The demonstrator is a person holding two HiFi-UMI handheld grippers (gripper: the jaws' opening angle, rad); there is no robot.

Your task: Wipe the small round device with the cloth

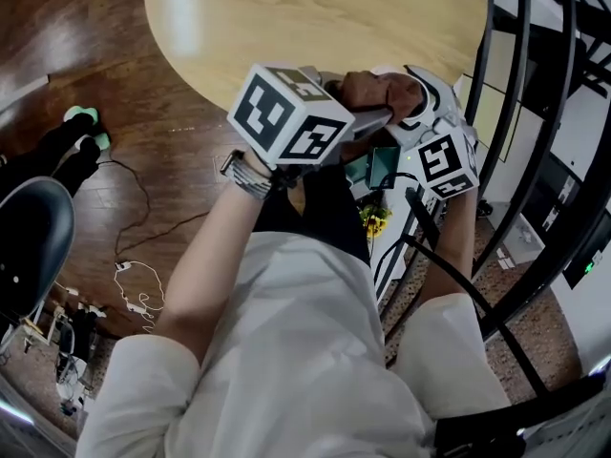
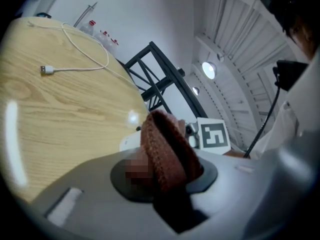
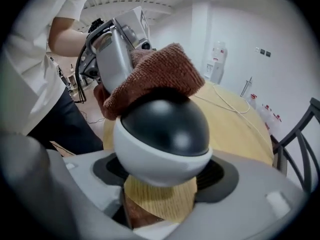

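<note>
The fingers of the right gripper are clenched on the small round device, one on each side of its white lower shell. The black glossy dome faces up in the middle of the right gripper view. The fingers of the left gripper are clamped on a bunched fold of the brown terry cloth, which stands up between them at the centre of the left gripper view.

In the right gripper view the cloth drapes over the top of the dome and touches it, with the left gripper coming in from the upper left. In the head view both grippers are held close together at centre, above the person's lap and just off the edge of the round wooden table. A white USB cable lies on the table at the upper left of the left gripper view.

The device looks hard, light and smooth, so it is likely to slip. The widest part of the white shell is the safest place to hold it, leaving the dome free. The cloth is soft and pliable and will mould to the curve.
</note>
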